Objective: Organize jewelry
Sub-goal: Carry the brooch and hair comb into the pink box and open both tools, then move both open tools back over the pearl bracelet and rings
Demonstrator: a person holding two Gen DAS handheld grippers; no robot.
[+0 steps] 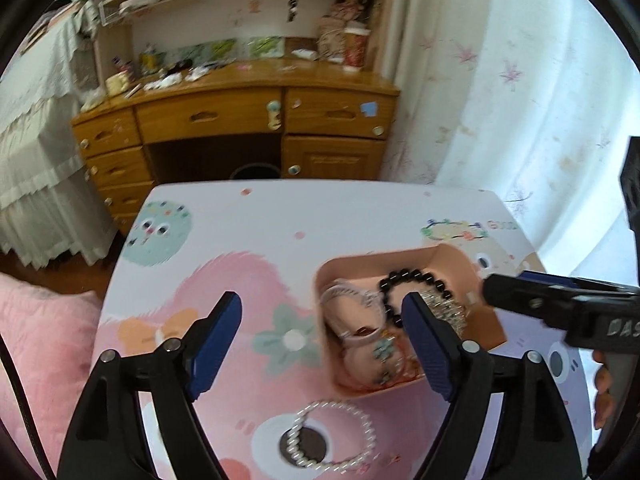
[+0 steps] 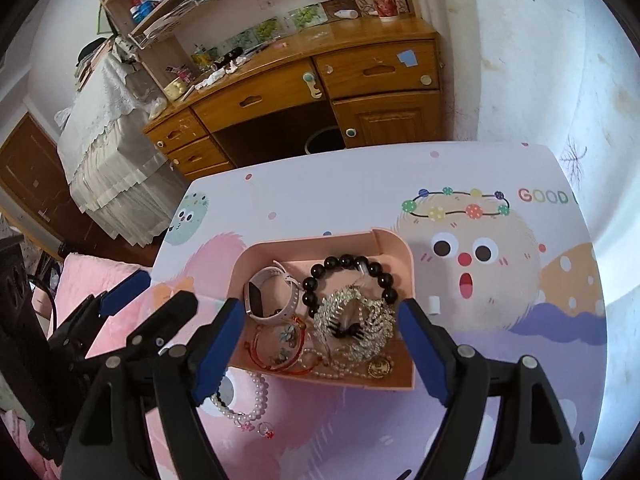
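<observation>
Left gripper (image 1: 322, 318): jaws spread wide, nothing between the blue pads; angled down over the table; right finger's tip overlapping the pink tray's contents in its own view
Right gripper (image 2: 320, 322): jaws likewise wide apart, gripping nothing; poised above the tray, one finger at each side of its near part
Pearl bracelet (image 1: 332, 436): lying loose on the table, outside the tray, just before its near wall; seen below the left gripper's fingers; ringed around a dark printed eye
Pink tray (image 2: 394, 242): on the table near its middle; open-topped, rounded corners
Black bead bracelet (image 2: 348, 276): inside the tray, toward the far wall
Pale watch (image 2: 272, 294): inside, left part, strap curled
Silver sparkly piece (image 2: 354, 322): inside, centre, partly over the black beads; a dark clip on top of it
Red cord bracelets (image 2: 280, 350): inside, near-left corner
Gold coin charm (image 2: 380, 368): inside, by the near wall
Table (image 2: 360, 184): cartoon-printed top, pink and lilac
Wooden desk (image 1: 240, 116): well beyond the table, cluttered shelves above
</observation>
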